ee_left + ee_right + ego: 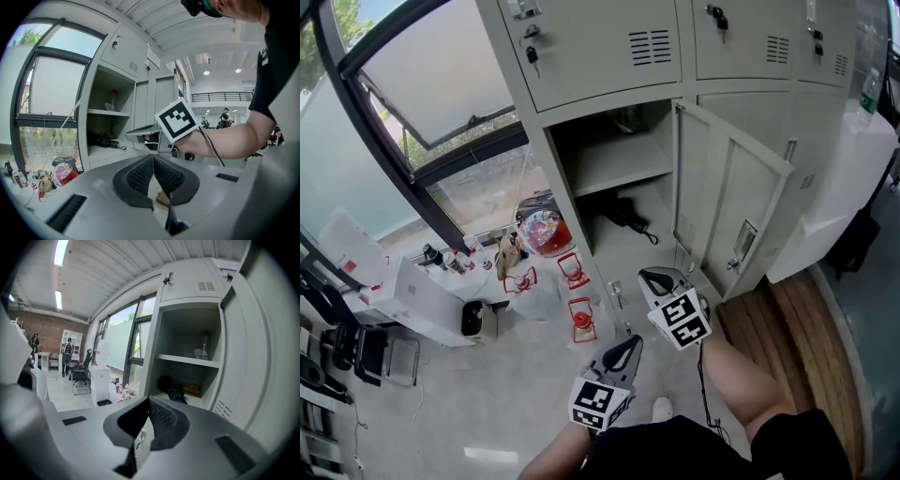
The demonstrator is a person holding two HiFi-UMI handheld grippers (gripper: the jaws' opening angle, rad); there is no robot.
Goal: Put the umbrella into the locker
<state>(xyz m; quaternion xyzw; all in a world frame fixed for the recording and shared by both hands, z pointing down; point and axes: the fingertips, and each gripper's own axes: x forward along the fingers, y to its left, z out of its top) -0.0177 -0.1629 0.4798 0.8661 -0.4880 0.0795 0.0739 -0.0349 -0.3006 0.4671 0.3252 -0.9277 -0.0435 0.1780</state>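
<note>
Black umbrella (628, 217) lies on the lower shelf of the locker (609, 164), door (727, 211) swung open; left gripper (630, 345) and right gripper (656, 277) are clenched on nothing (bottles (455, 262) clutter the floor nearby).

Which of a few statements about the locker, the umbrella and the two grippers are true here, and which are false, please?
1. The black folded umbrella lies on the lower shelf of the grey metal locker. True.
2. The locker's door is closed. False: it stands swung open.
3. The right gripper holds the umbrella. False: its jaws are shut on nothing.
4. The left gripper has its jaws together. True.
5. The upper shelf is bare. False: a small clear bottle stands on it.
</note>
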